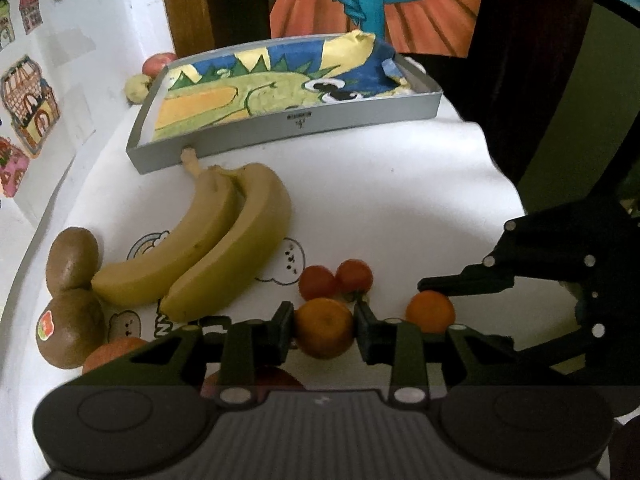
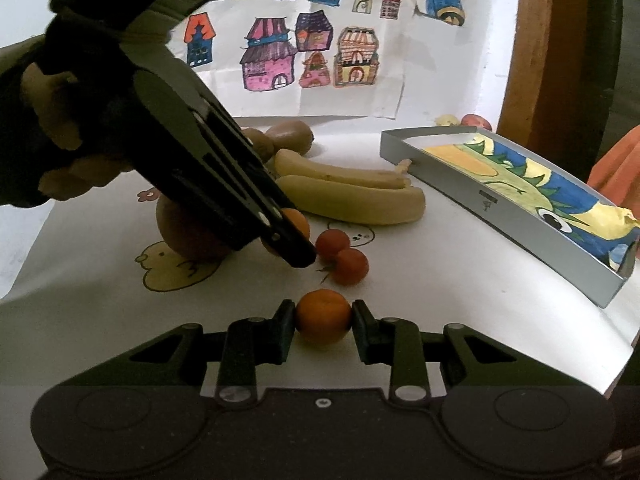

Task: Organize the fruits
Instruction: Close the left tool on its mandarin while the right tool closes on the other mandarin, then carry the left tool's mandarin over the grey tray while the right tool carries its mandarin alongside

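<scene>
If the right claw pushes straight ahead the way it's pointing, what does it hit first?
Past the small orange between its fingers, probably the two cherry tomatoes just ahead, then the left claw; depth is uncertain.

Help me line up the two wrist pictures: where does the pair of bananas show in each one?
Left wrist view: the bananas lie left of centre, stems towards the grey tray, kiwis at their lower left.
Right wrist view: the bananas lie above centre, just right of the left gripper, stems towards the tray.
Shared landmark: the two small red tomatoes beside the bananas.
</scene>
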Motion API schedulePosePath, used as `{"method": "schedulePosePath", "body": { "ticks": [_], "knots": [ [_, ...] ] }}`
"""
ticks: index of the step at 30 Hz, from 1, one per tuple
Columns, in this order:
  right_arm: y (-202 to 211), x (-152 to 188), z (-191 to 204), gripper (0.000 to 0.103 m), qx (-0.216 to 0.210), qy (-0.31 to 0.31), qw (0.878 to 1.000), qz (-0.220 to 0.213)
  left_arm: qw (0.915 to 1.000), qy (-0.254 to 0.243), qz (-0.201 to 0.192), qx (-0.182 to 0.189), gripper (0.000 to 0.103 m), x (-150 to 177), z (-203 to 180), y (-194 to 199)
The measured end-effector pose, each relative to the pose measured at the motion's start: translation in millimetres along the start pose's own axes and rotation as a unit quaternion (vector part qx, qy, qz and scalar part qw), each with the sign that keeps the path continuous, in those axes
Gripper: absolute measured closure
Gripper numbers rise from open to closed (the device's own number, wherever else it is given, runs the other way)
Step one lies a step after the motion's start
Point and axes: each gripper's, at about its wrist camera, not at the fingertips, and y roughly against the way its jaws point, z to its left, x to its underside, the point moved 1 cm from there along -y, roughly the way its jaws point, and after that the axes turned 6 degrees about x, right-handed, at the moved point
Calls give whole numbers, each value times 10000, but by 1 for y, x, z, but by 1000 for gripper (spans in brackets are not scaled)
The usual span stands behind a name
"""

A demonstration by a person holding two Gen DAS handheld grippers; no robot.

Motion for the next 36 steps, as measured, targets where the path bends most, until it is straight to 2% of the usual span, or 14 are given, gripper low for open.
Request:
{"method": "schedulePosePath", "body": {
  "ticks": [7, 13, 21, 26, 30, 36],
  "knots": [
    [8, 1, -7, 70, 159, -182, 9996, -150, 9996, 70, -256, -105, 67, 0, -9, 9],
    [13, -3, -24, 70, 476, -397, 9973, -390, 9956, 366, -835, -198, 67, -11, -6, 22],
    [11, -17, -63, 70, 972, -527, 9915, -688, 9901, 692, -1194, -271, 67, -58, 7, 21],
    [4, -27, -91, 70, 1275, -629, 9865, -806, 9868, 648, -1381, -537, 67, -86, 2, 9],
    [3, -29, -105, 70, 1401, -697, 9836, -902, 9850, 878, -1414, -447, 67, -87, 1, -3],
    [15, -27, -106, 70, 1437, -696, 9820, -1006, 9815, 1236, -1408, -400, 67, -69, 5, -3]
  ]
}}
